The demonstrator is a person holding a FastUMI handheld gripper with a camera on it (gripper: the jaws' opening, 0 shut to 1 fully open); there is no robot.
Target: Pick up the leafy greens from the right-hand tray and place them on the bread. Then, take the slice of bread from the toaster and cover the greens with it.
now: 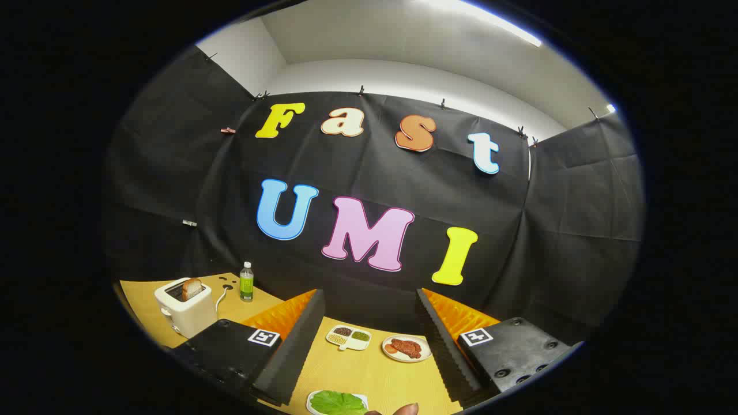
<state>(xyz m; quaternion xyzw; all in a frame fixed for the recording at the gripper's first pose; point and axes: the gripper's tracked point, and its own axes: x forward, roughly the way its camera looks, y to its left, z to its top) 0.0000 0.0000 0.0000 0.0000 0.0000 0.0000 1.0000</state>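
Here the tool [369,346] hovers open above leafy greens [337,402].

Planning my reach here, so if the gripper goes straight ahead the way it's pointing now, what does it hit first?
The gripper is open, with nothing between its jaws. Straight ahead on the table, the divided dish looks first in line, with the meat plate just beside. The greens lie lower, likely under that path; depth is unclear.

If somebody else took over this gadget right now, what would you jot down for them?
Tool: open, holding nothing, raised above the table.
Leafy greens: on their tray, near and low between the fingers, untouched.
Plate with reddish food: beyond the fingers, beside a sectioned dish; no base bread that I can make out.
Toaster: far left, bread slice standing in its slot.
Done: nothing.
Left: greens onto bread, then cover with the toaster slice.
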